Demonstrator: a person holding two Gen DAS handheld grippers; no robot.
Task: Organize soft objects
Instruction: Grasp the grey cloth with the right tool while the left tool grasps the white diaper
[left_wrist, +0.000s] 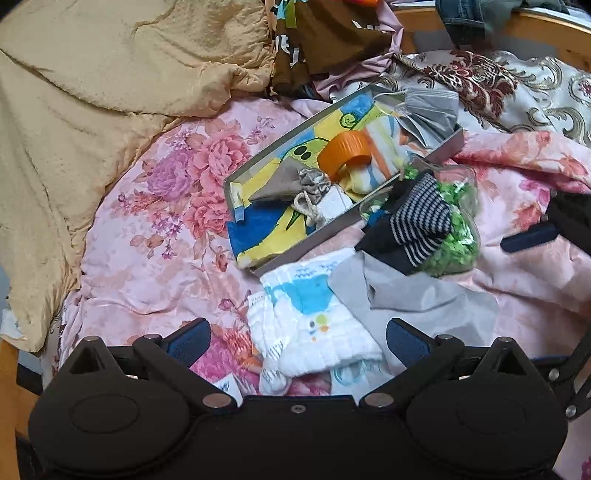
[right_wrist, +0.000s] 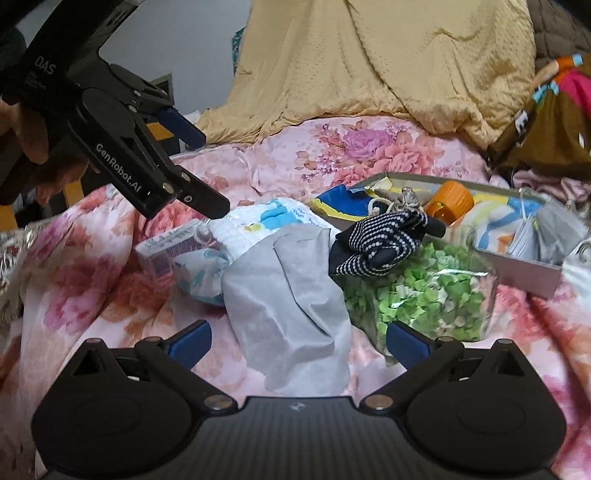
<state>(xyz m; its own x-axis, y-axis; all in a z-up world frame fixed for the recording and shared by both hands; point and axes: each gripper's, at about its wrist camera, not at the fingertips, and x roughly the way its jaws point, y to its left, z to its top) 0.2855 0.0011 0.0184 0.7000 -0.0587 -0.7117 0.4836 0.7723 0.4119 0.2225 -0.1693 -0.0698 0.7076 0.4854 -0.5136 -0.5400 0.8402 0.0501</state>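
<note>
On the far left of my left wrist view a tan quilt (left_wrist: 74, 129) lies heaped over the pink floral bedspread (left_wrist: 155, 258). My left gripper (left_wrist: 297, 341) hangs above the bedspread with its fingers spread wide and nothing between them. Just ahead of them lies a white muslin cloth (left_wrist: 310, 325) with blue prints, and a grey cloth (left_wrist: 413, 299) overlaps its right edge. Beyond these sits a shallow grey box (left_wrist: 295, 251), set at a slant, holding a yellow and blue cloth (left_wrist: 258, 229), a small drawstring pouch (left_wrist: 291, 182), an orange cap (left_wrist: 345, 151) and a grey face mask (left_wrist: 430, 109) at its far end. Right of the box a dark striped sock (left_wrist: 417, 221) lies on a clear bag of green bits (left_wrist: 456, 243).

In my right wrist view the left gripper shows at upper left, a hand (right_wrist: 26, 129) around its handle. Below it a small carton (right_wrist: 166, 251) lies beside the muslin cloth. My right gripper (right_wrist: 299, 341) is released too, its fingers wide apart, with the grey cloth lying between and just ahead of them. The striped sock rests on the bag of green bits to the right, and the box stands behind them.
</note>
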